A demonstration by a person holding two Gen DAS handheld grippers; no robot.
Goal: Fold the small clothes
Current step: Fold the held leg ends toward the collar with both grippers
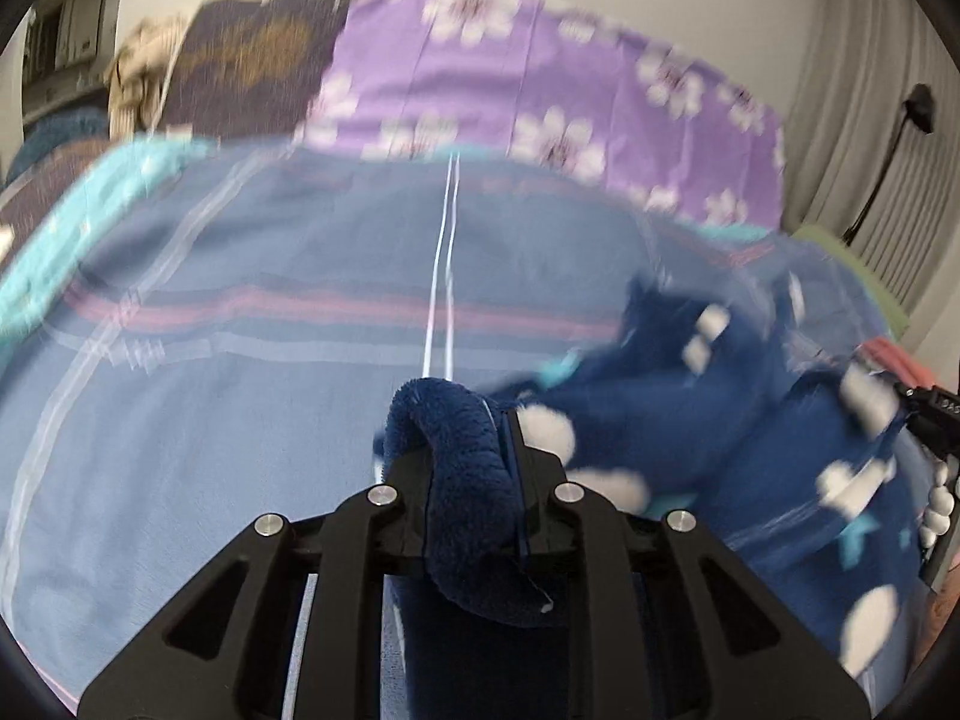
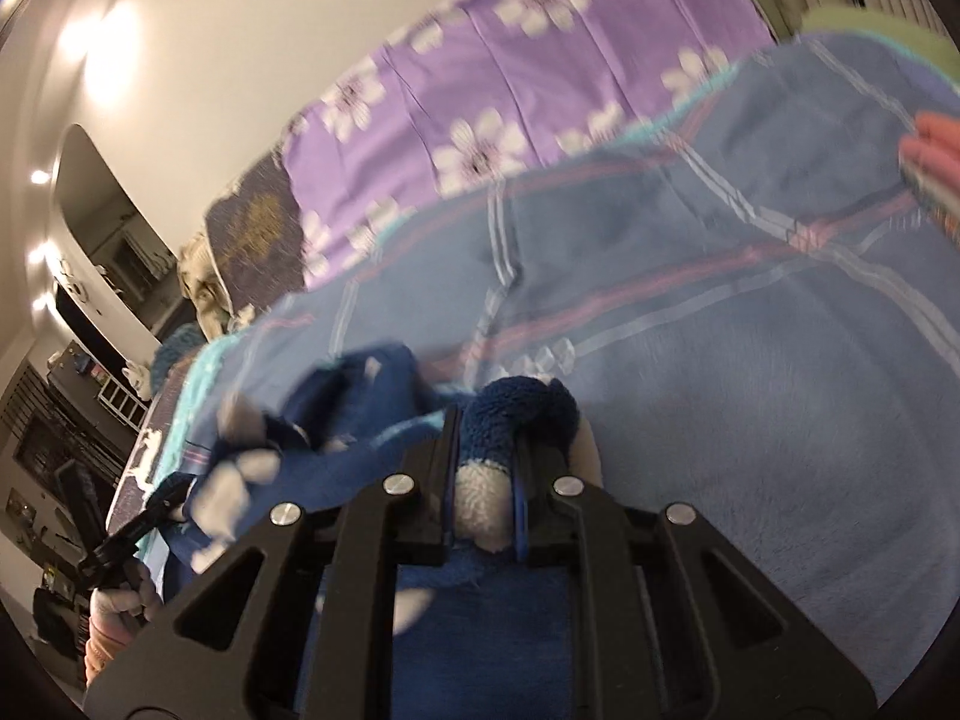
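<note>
Left wrist view: a small navy fleece garment (image 1: 690, 414), printed with white patches, is seen held up over a bed. One thick, rolled edge of it is pinched between the narrow jaws of the left gripper (image 1: 480, 480), and the rest is stretched away toward the right edge of the view, where part of the right gripper (image 1: 930, 420) is visible. Beneath it, the bed is covered by a blue blanket (image 1: 240, 420) with pale and pink stripes, smooth and flat. A purple floral sheet (image 1: 540, 72) and a dark patterned cushion (image 1: 252, 60) lie toward the head of the bed.

Right wrist view: the opposite edge of the garment, deep-piled, blue and white, is clamped between the nearly closed jaws of the right gripper (image 2: 486, 480). The cloth sags toward the left gripper (image 2: 120, 546) at the lower left. A pink and green stack of cloth (image 2: 936, 174) is glimpsed at the bed's right edge.

The garment is judged light, soft and limp, with a plush, non-slip pile; it should drape freely. Hold is best taken at hems or corners, where the bunched fleece fills the jaws.
</note>
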